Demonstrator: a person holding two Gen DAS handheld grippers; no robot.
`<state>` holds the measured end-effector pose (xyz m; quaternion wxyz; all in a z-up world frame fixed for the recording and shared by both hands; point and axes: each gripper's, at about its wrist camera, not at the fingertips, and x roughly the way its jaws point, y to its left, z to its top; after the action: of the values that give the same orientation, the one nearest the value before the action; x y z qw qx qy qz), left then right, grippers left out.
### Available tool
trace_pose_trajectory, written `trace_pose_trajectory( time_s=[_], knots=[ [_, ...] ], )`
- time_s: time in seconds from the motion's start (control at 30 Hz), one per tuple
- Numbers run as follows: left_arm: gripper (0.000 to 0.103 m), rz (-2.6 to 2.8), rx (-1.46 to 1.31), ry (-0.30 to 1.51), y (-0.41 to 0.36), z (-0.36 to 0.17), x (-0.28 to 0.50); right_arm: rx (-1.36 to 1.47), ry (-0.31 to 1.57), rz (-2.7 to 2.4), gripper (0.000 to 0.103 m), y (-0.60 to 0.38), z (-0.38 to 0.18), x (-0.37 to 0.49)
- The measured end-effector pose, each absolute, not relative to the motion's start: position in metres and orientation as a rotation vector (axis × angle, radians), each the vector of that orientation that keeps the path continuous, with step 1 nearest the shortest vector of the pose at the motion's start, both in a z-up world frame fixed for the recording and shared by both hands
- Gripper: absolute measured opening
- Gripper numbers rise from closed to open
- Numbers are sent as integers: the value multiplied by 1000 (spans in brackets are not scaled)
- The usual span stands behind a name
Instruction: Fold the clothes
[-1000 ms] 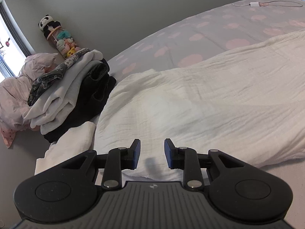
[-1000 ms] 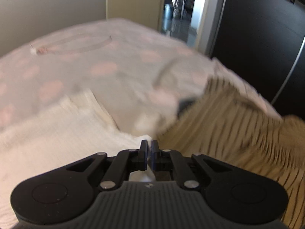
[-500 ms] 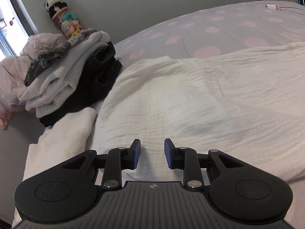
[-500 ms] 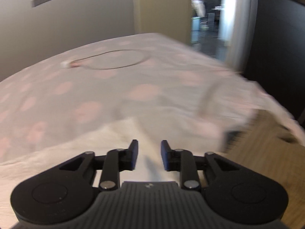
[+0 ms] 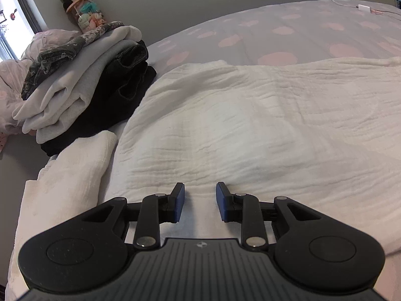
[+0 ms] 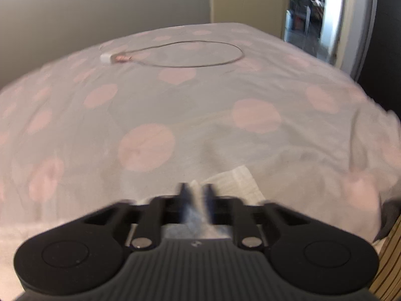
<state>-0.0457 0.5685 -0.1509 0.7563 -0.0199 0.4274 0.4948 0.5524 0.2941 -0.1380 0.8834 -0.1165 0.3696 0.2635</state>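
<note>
A white crinkled cloth lies spread over the bed. My left gripper is open, with its fingers low over the cloth's near edge and nothing between them. In the right wrist view a corner of the white cloth lies just ahead of my right gripper. Its jaws stand narrowly apart with white cloth between them; the view is blurred.
A stack of folded clothes in grey and black sits at the left, with a folded white cloth in front of it. A panda toy stands by the wall. A charger cable lies on the pink-spotted bedcover.
The right gripper was shut, opened half a second ago, and has now narrowed around the cloth corner while swinging left. The left gripper stayed open and moved closer over the cloth.
</note>
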Motion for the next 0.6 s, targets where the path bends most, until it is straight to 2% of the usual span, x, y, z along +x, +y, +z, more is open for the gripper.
trace_pose_trajectory(
  time_s=[0.27,0.43,0.5,0.57,0.6],
  knots=[
    [32,1143,-64,869,572,-137,-59,-312,620,370,7,289,-117,562],
    [32,1157,-85,859,575,-133,-65,-359,660,337,7,298,-134,572],
    [33,1164,-96,851,577,-132,-68,-352,694,333,11,300,-139,572],
    [34,1177,-118,826,579,-129,-74,-358,711,312,25,300,-139,569],
    [36,1184,-132,811,579,-127,-78,-351,703,313,27,298,-135,563]
  ],
)
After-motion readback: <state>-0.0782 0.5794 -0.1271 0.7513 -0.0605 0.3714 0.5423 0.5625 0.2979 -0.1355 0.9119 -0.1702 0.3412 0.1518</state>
